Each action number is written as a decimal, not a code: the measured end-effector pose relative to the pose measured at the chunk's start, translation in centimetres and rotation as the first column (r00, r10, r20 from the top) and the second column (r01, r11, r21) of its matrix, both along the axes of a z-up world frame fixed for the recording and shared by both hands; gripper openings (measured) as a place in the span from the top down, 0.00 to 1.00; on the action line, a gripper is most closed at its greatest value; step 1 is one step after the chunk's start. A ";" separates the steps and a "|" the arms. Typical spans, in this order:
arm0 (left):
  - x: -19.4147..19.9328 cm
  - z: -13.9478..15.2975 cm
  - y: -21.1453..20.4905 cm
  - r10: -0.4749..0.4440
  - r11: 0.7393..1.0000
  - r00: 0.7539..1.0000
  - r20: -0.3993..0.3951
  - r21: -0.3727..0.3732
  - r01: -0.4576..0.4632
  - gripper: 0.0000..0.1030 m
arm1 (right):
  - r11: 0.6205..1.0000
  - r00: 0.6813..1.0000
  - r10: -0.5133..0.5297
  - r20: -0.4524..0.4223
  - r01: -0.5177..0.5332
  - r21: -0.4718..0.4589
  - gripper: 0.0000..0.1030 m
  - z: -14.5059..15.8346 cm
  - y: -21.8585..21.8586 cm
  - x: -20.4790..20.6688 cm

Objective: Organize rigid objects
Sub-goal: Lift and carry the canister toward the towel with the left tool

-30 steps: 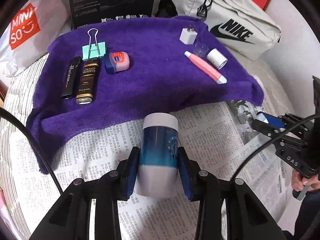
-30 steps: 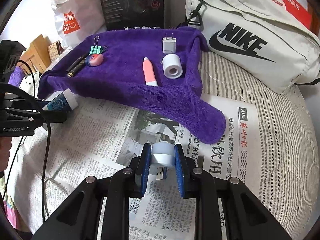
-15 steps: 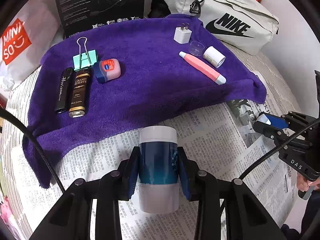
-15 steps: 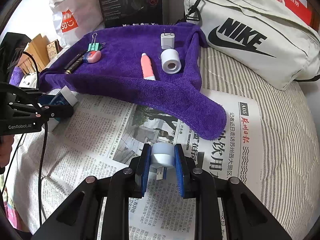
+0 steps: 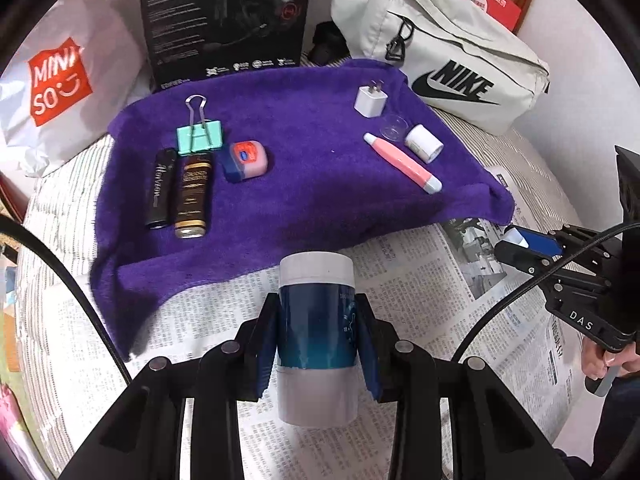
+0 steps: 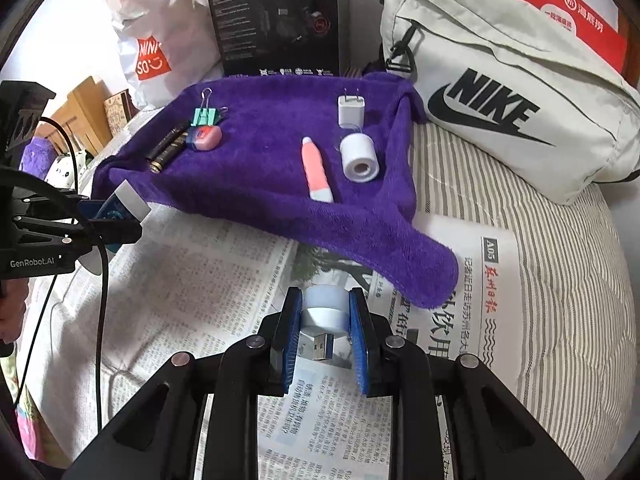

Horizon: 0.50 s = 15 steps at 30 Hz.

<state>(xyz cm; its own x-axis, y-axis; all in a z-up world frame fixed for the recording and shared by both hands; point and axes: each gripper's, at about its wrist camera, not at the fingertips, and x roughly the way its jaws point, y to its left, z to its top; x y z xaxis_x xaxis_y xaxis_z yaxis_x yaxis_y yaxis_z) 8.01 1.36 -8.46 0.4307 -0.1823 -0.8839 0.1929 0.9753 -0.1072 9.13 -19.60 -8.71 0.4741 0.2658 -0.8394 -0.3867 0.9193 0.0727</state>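
Note:
My left gripper (image 5: 317, 344) is shut on a white and blue cylindrical bottle (image 5: 316, 332), held over the newspaper just before the purple towel (image 5: 304, 184). My right gripper (image 6: 324, 328) is shut on a small white round USB light (image 6: 324, 312), its plug pointing back at the camera. On the towel lie a teal binder clip (image 5: 199, 136), two dark tubes (image 5: 192, 196), a Vaseline tin (image 5: 245, 159), a white charger (image 5: 371, 100), a pink tube (image 5: 402, 162) and a white cap (image 5: 423, 143). The right gripper also shows in the left wrist view (image 5: 520, 246).
A white Nike bag (image 6: 508, 112) lies at the back right, a black box (image 5: 224, 16) and a Miniso bag (image 5: 56, 84) behind the towel. Newspaper (image 6: 192, 280) covers the striped bed (image 6: 568, 280) in front.
Both grippers have drawn a little closer to the towel and higher, each keeping its object. The objects on the towel have not moved.

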 end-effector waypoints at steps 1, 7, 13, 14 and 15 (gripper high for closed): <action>0.0 0.2 0.1 0.003 1.000 1.000 0.003 0.001 -0.003 0.67 | 1.000 1.000 0.002 0.001 -0.002 0.003 0.77 0.1 0.1 0.0; 0.2 1.4 1.0 0.017 1.000 1.000 0.024 -0.007 -0.017 0.67 | 1.000 1.000 0.022 0.020 -0.022 0.009 0.77 1.0 0.9 0.3; 1.5 2.8 1.5 0.011 1.000 0.999 0.044 0.000 -0.011 0.67 | 0.999 0.999 0.032 0.039 -0.033 0.018 0.77 1.7 1.4 0.7; 1.9 2.9 1.6 0.009 1.000 0.999 0.046 0.002 -0.009 0.67 | 0.999 0.999 0.032 0.042 -0.033 0.019 0.77 1.8 1.4 0.8; 2.2 3.1 1.6 0.011 1.000 0.999 0.047 0.004 -0.011 0.67 | 0.999 0.998 0.033 0.044 -0.034 0.020 0.77 1.9 1.5 1.0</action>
